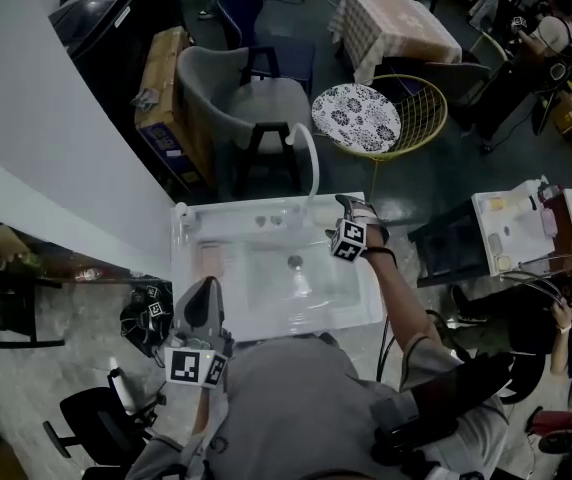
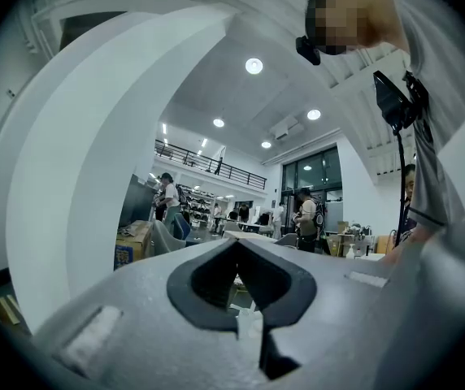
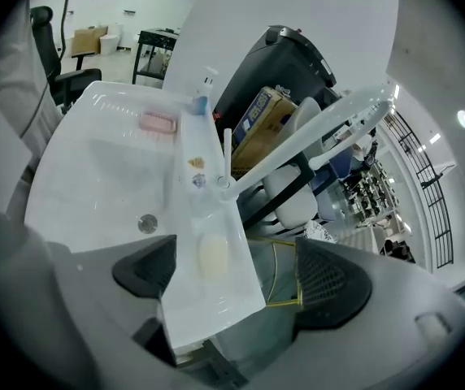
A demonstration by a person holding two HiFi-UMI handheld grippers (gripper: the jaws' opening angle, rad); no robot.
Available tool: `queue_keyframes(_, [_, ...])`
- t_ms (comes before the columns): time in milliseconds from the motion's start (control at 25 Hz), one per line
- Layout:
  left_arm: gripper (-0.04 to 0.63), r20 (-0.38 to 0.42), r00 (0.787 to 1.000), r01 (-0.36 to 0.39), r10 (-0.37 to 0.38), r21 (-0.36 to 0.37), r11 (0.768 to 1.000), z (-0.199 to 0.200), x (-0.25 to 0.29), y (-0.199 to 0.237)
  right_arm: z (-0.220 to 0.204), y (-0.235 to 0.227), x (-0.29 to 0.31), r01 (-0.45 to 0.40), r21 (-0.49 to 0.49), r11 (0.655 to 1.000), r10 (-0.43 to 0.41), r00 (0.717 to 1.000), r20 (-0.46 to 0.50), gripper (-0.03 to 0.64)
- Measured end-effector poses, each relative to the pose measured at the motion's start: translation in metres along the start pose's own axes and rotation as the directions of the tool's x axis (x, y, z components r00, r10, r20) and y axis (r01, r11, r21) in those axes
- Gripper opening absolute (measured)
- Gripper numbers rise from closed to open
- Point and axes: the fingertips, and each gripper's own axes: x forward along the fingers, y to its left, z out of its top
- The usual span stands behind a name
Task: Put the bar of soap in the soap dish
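The bar of soap (image 3: 212, 254), a pale oval, lies on the back ledge of the white sink (image 3: 94, 177), at the near corner in the right gripper view. It sits between the widely spread jaws of the right gripper (image 3: 236, 279), which do not touch it, so the step in hand looks like the reach before the grasp. Past it on the same ledge stands the tap (image 3: 297, 140), and beyond the drain (image 3: 147, 223) a small pink thing at the far side is probably the soap dish (image 3: 158, 123), though it is too small to be sure. The left gripper (image 2: 236, 250), jaws pressed together and empty, points away. The next move calls for closing gently on the likely slippery bar.
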Motion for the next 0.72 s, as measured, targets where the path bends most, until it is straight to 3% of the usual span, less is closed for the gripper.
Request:
queue_keyframes(320, [0.000,-0.013,1.000,-0.027,0.027,0.012,1.000,-0.003,-0.001,-0.002,-0.021,0.015,0.040,-0.098,0.000,0.995,0.098,0.994,-0.042,0.431])
queue_keyframes(400, [0.000,-0.014,0.999,-0.037,0.038,0.015,0.999,-0.003,-0.002,-0.003,-0.024,0.017,0.048,-0.112,-0.010,0.994,0.111,0.993,-0.039,0.396])
queue_keyframes(720, [0.000,-0.034,0.995,-0.091,0.092,0.028,0.995,-0.006,-0.011,0.005,-0.035,0.027,0.083,-0.210,-0.022,0.977,0.208,0.976,-0.071,0.400])
